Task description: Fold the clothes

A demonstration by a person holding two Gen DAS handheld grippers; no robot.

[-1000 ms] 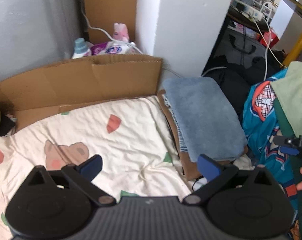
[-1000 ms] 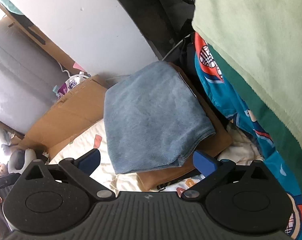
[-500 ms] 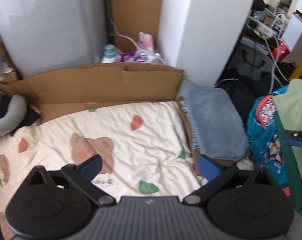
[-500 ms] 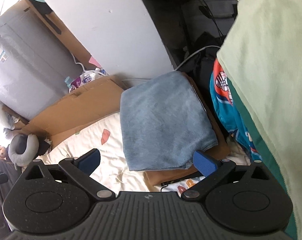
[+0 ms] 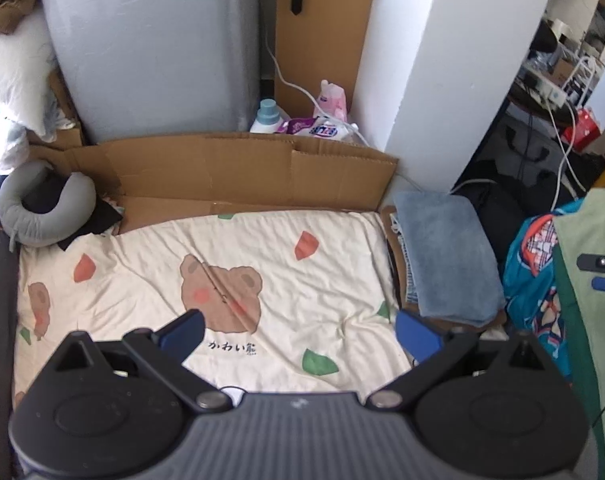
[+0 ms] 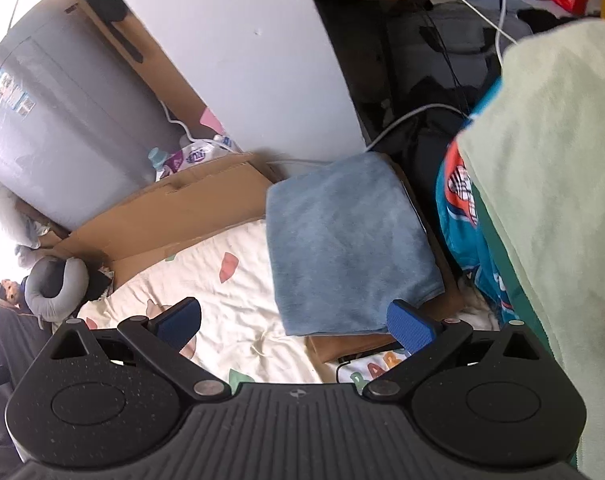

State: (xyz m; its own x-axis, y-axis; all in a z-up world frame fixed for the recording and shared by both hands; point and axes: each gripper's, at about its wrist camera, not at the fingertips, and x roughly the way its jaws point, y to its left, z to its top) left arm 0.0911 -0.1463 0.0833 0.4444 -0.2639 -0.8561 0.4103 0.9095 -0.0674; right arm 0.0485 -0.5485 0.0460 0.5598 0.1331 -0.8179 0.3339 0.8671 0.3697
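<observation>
A folded blue towel (image 5: pixel 446 256) (image 6: pixel 342 240) lies on cardboard at the right edge of a cream bear-print sheet (image 5: pixel 230 264) (image 6: pixel 230 308). To its right is a pile with a teal patterned garment (image 5: pixel 534 272) (image 6: pixel 462 220) and a pale green cloth (image 5: pixel 590 248) (image 6: pixel 558 160) on top. My left gripper (image 5: pixel 300 330) hovers open above the sheet, nothing between its fingers. My right gripper (image 6: pixel 294 324) is open too, held above the towel's near edge. Its tip (image 5: pixel 600 272) shows at the right edge of the left wrist view, in front of the green cloth.
A flattened cardboard wall (image 5: pixel 238 168) borders the sheet at the back, with detergent bottles (image 5: pixel 266 116) behind it. A grey appliance (image 5: pixel 150 48) and a white pillar (image 5: pixel 434 72) stand beyond. A grey neck pillow (image 5: pixel 42 208) lies left. Cables (image 5: pixel 562 136) and dark bags sit at right.
Both grippers have risen and drawn back, so more of the sheet, the appliance and the neck pillow come into view. Both stay open and hold nothing.
</observation>
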